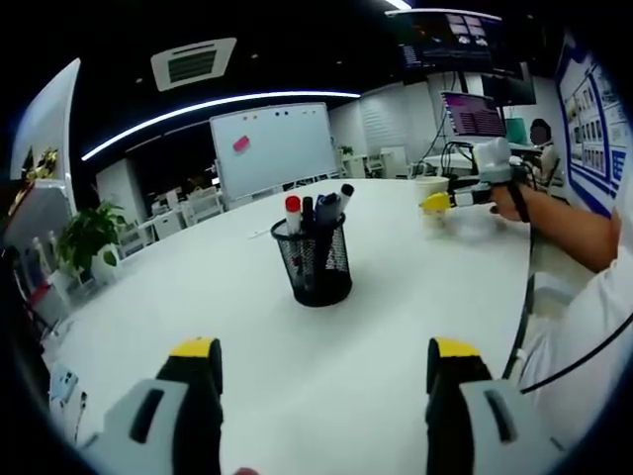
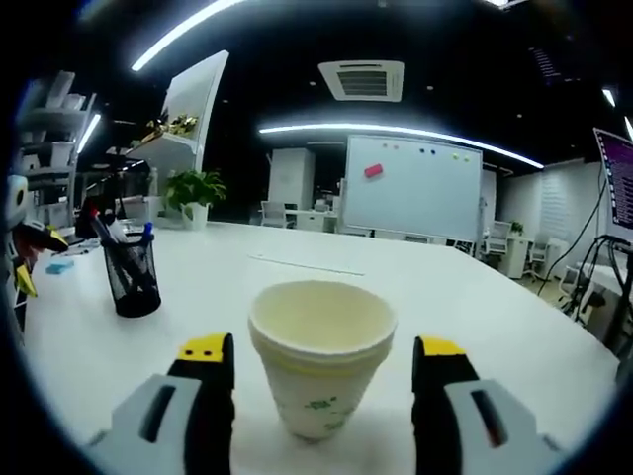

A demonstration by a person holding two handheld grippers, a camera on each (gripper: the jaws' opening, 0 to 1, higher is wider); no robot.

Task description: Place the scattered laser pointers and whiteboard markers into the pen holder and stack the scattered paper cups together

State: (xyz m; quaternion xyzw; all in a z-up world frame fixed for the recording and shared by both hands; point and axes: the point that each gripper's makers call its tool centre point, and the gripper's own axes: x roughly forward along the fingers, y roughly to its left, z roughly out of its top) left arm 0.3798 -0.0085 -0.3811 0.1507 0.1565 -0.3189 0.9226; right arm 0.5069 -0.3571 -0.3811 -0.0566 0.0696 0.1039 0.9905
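On the white counter (image 1: 396, 327), a black mesh pen holder (image 1: 318, 259) holds markers (image 1: 294, 213); stacked pale paper cups (image 2: 321, 361), seemingly two, stand between the spread right claw (image 2: 321, 381). Left claw (image 1: 321, 381) spread, empty.

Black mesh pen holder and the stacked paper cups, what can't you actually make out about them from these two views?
- Black mesh pen holder: in the left gripper view the markers overlap, so their count is unclear; in the right gripper view the holder is too small.
- Stack of white paper cups: nested rims hide how many cups; its base is cut off by the right gripper view's bottom edge.
- Right gripper: far off in the left gripper view; contact with the cups is unclear.
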